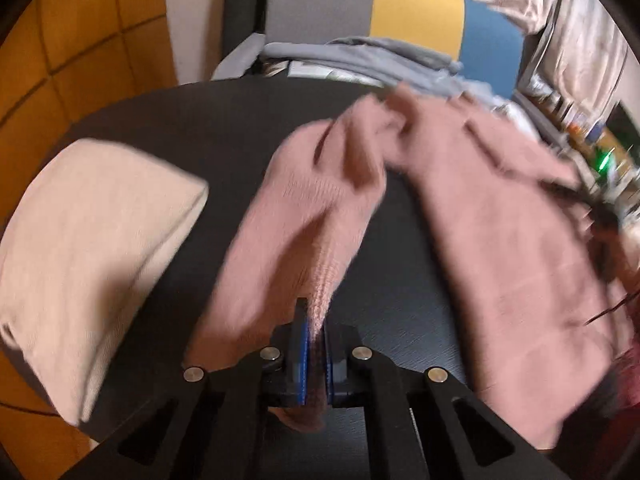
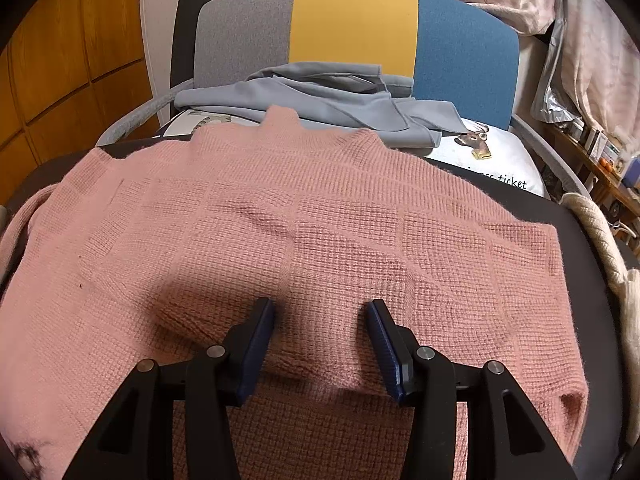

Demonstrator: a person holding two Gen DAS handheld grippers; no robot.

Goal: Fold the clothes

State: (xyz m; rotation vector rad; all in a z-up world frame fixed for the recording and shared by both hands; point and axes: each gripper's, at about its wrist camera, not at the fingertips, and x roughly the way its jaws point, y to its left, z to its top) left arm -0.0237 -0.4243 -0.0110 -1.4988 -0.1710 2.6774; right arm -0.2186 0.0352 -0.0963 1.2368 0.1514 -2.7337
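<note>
A pink knitted sweater (image 2: 320,220) lies spread flat on the black table (image 2: 580,216), neck toward the far edge. In the right wrist view my right gripper (image 2: 322,312) stands open over the sweater's near part, its blue pads apart, with only flat knit under the gap. In the left wrist view the sweater's sleeve (image 1: 304,208) runs from the body (image 1: 480,220) down into my left gripper (image 1: 316,316). That gripper is shut on the sleeve's end, and the knit is pinched between the blue pads.
A folded cream garment (image 1: 92,232) lies on the table's left part. Behind the table stands a grey, yellow and blue chair (image 2: 352,24) with a grey garment (image 2: 320,96) on a white printed cushion (image 2: 480,152). Another cream knit (image 2: 600,232) sits at the right edge.
</note>
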